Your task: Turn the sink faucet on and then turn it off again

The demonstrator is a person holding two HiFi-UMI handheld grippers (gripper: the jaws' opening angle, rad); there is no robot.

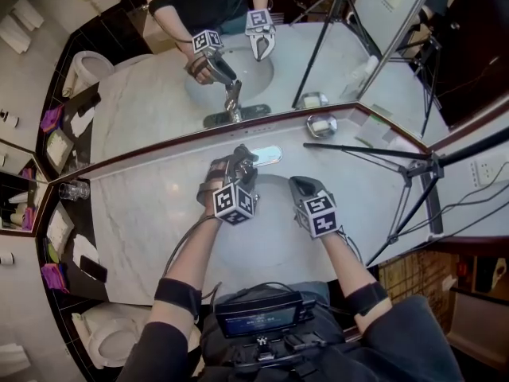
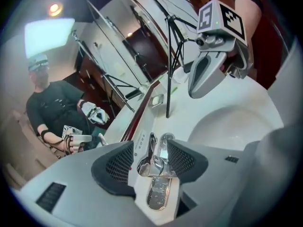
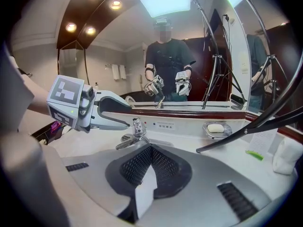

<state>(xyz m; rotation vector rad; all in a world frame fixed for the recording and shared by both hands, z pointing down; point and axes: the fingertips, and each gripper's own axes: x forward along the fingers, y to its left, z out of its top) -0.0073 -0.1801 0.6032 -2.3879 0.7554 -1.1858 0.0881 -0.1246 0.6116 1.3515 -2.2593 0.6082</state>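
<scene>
In the head view, the left gripper (image 1: 235, 172) reaches to the chrome faucet (image 1: 262, 155) at the back rim of the sink basin (image 1: 274, 241). The right gripper (image 1: 302, 188) hangs over the basin, just beside the left one and apart from the faucet.

In the left gripper view, the fingers stand wide. The faucet (image 2: 158, 162) is between the two pads, with a small gap on each side, so I judge that they do not press it. Beyond the fingertips, the right gripper (image 2: 199, 86) hangs above the basin (image 2: 227, 126).

In the right gripper view, its fingers are pressed together and hold nothing. The faucet (image 3: 136, 132) stands ahead of the tips, a little to the left, and the left gripper (image 3: 127, 113) comes to it from the left.

No water stream shows in any view, so the faucet seems closed. This fits a moment before the opening as well as one after the closing.
</scene>
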